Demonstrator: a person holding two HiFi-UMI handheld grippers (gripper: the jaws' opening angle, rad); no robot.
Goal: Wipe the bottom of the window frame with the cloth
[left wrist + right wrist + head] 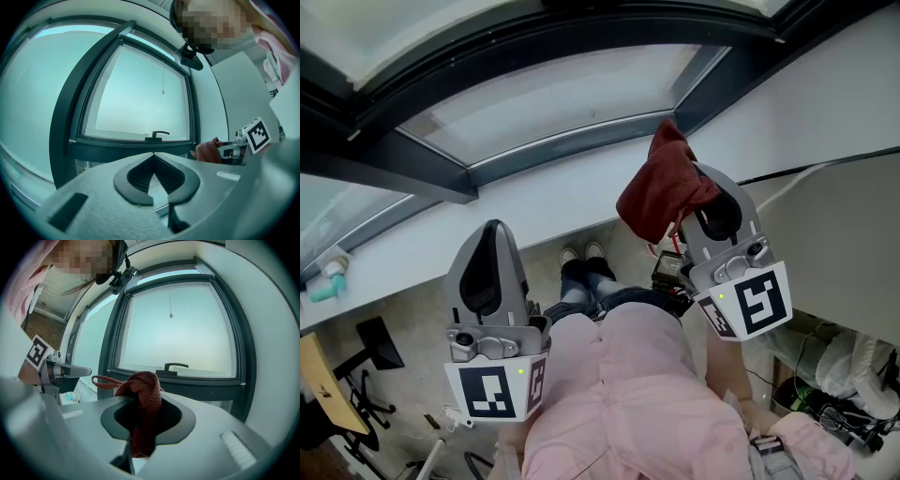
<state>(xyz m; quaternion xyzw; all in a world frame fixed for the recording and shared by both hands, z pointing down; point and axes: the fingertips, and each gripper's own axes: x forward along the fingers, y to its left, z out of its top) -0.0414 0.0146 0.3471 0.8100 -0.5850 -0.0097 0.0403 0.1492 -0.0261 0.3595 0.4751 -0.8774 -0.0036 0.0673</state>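
A dark red cloth (661, 192) hangs bunched from my right gripper (698, 183), which is shut on it. In the right gripper view the cloth (143, 401) fills the gap between the jaws and a loop sticks out to the left. The dark window frame's bottom rail (187, 386) with its handle (174, 366) lies ahead, apart from the cloth. My left gripper (495, 227) is held lower and to the left, shut with nothing in it. In the left gripper view the bottom rail (131, 151) is just beyond the closed jaw tips (153, 153), and the cloth (207, 152) shows at right.
A white sill (534, 202) runs under the frame, with a teal bottle (328, 279) on it at far left. The person's legs and shoes (581, 258) stand below. A white wall (825, 103) closes the right side. Cables and gear (834, 394) lie on the floor at lower right.
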